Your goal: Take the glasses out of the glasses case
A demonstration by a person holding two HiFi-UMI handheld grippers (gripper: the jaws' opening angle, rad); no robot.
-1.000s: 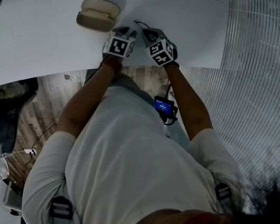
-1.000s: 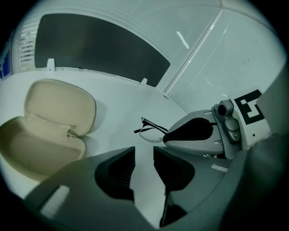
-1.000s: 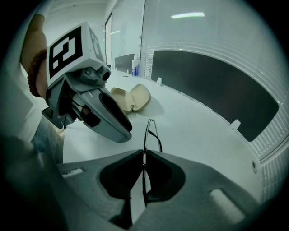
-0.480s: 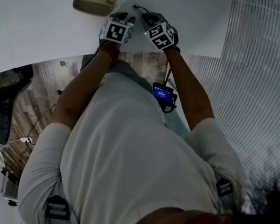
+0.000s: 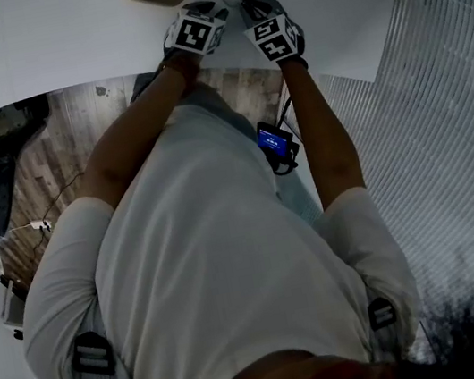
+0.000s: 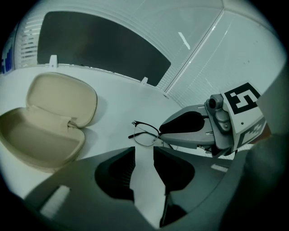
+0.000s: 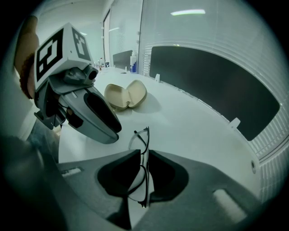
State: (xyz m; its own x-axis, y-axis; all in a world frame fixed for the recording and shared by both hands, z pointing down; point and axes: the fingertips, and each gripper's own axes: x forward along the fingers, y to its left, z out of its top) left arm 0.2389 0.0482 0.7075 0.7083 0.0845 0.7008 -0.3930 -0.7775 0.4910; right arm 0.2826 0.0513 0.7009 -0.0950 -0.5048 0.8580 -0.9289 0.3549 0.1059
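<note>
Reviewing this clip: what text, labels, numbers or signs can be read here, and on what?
No words or numbers can be read.
Left marker cube, right marker cube: black-and-white square codes, not text.
Blue screen at the person's waist: too small to read.
Blue marks beyond the table: blurred.

Glasses [image 6: 145,134]: thin dark frame that looks like metal, clear glossy lenses. Case [image 6: 49,119]: beige, matt, smooth inside. Table [image 6: 113,113]: white, smooth, faint sheen. Floor [image 5: 58,152]: wood planks. Shirt [image 5: 216,278]: pale cloth.
</note>
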